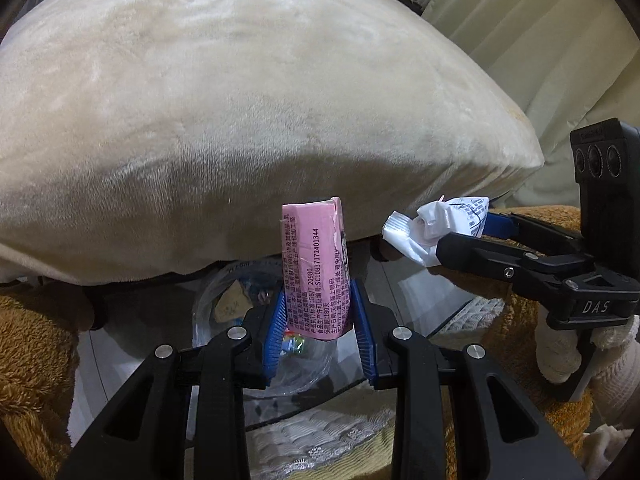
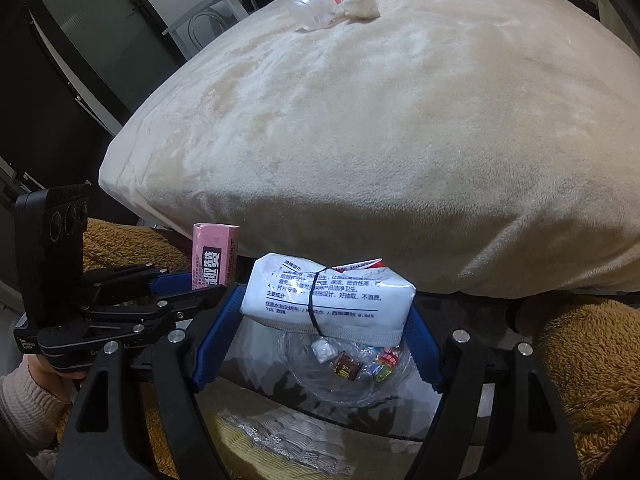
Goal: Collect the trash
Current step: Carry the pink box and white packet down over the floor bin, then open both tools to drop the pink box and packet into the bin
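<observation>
The left gripper (image 1: 320,316) is squeezing one pink carton (image 1: 316,268) upright and the right gripper (image 2: 320,316) is clamping one white wipes pack (image 2: 326,300), both hanging just above the clear plastic bag (image 2: 348,364) in front of the bed (image 2: 360,140). If either piece is being released off-centre, it is probably missing the bag's soft mouth. One bottle (image 2: 316,6) and one tissue wad (image 2: 362,4) are waiting far back on the bed.

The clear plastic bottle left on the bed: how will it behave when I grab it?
The clear plastic bottle looks empty, so probably very light. It lies on its side on the plush blanket, so a nudge may roll it. Its thin walls look crumpled, so they will likely buckle under the pads. A white wad touches it and may shift.
</observation>
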Tool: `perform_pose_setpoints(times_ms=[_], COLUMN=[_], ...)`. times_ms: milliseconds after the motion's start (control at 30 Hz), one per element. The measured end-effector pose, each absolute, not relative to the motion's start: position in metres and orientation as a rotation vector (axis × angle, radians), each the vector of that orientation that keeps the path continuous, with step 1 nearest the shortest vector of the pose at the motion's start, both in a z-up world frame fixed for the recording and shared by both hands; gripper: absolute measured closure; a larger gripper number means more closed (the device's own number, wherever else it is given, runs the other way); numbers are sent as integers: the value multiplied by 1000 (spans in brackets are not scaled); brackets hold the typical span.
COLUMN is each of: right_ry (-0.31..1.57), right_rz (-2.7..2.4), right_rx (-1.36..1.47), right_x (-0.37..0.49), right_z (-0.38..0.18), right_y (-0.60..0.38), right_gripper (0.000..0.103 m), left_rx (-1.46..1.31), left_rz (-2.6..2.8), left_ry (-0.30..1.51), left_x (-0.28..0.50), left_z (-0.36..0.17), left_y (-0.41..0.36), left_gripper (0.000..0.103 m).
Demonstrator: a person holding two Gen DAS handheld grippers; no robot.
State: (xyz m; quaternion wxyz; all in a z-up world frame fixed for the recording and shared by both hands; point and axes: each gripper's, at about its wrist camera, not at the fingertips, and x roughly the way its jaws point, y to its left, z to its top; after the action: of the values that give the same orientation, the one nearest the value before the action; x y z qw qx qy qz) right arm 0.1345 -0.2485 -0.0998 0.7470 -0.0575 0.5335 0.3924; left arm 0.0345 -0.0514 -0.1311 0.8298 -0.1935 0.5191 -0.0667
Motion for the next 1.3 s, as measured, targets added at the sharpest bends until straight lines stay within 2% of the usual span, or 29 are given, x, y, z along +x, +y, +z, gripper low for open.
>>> perform_pose_setpoints(times_ms=[600, 1100, 1133, 1167, 1200, 1300], right_ry=[1452, 1493, 1495, 1496, 1500, 1500], right_rz=[764, 751, 752, 755, 756, 740], right_rx=[-138, -112, -107, -98, -92, -79], right_x=[153, 159, 160, 161, 161, 163], right_z=[-155, -160, -159, -159, -160, -160], right_y=[-232, -235, -235, -236, -236, -238], right_gripper=[28, 25, 23, 19, 19, 19], left_rx=[-462, -433, -428, -424, -423, -428], left_rz=[-152, -133, -130, -126, -120, -120], left_ry=[1383, 1431, 1433, 1437, 1435, 1420], left_x=[50, 49, 48, 48, 48, 48], left_z=[-187, -196, -196, -196, -195, -192], left_y=[-59, -61, -61, -61, -61, -59], left_gripper=[72, 71, 62, 41, 35, 35])
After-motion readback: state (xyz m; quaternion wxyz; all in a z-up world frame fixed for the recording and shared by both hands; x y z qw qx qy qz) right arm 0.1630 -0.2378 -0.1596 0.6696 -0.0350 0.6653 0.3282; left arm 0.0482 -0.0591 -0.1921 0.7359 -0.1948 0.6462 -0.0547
